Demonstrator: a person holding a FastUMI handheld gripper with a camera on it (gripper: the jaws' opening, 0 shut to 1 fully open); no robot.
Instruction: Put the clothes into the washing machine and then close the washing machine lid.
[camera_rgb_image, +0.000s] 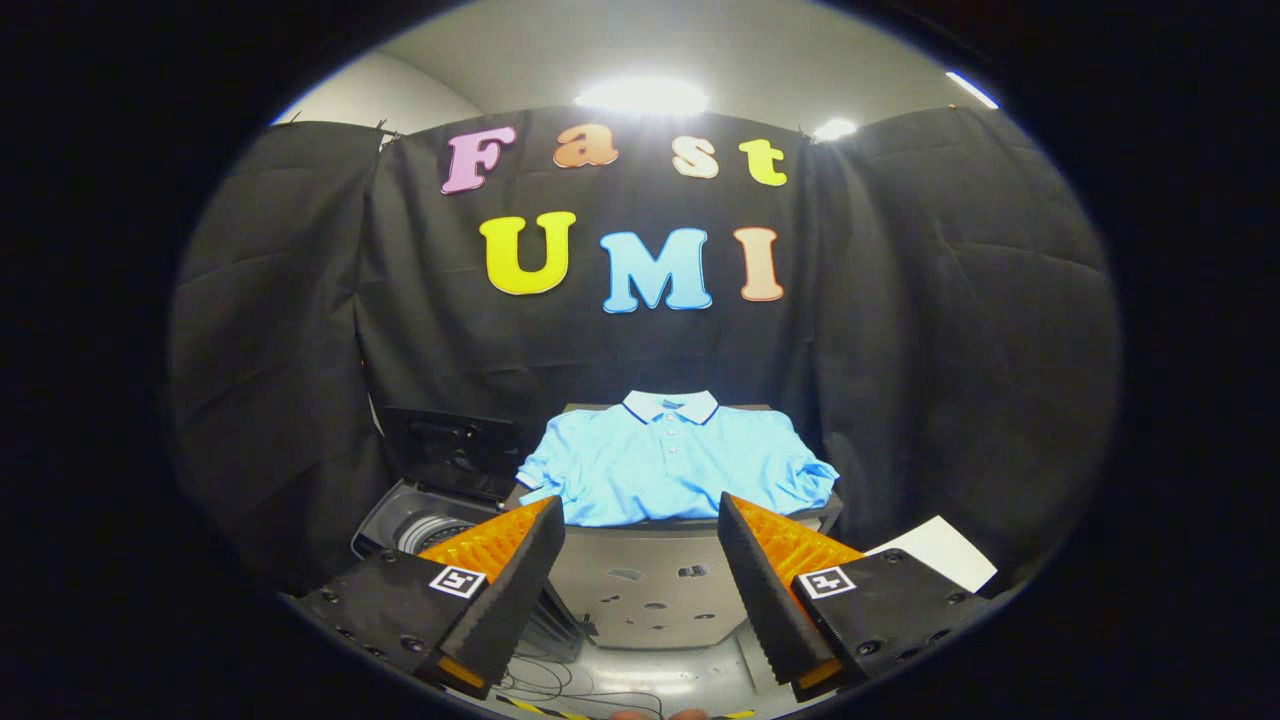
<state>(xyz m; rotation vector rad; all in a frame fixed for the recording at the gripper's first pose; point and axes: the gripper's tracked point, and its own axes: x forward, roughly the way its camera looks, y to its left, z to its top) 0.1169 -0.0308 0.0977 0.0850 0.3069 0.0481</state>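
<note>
Gripper (640, 530) fingers spread apart, holding nothing. Light-blue polo shirt (670, 465) lies flat on table (650, 585) at frame centre, just beyond fingertips. Washing machine (425, 520) lower left, lid (450, 450) up.

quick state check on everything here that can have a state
shirt: folded flat on the table, collar toward the wall, not yet loaded
washing machine: beside the table, drum empty as far as visible
lid: raised open
tool: open, holding nothing, shirt beyond its fingers

White sheet (935, 552), floor cables (545, 682).
</note>
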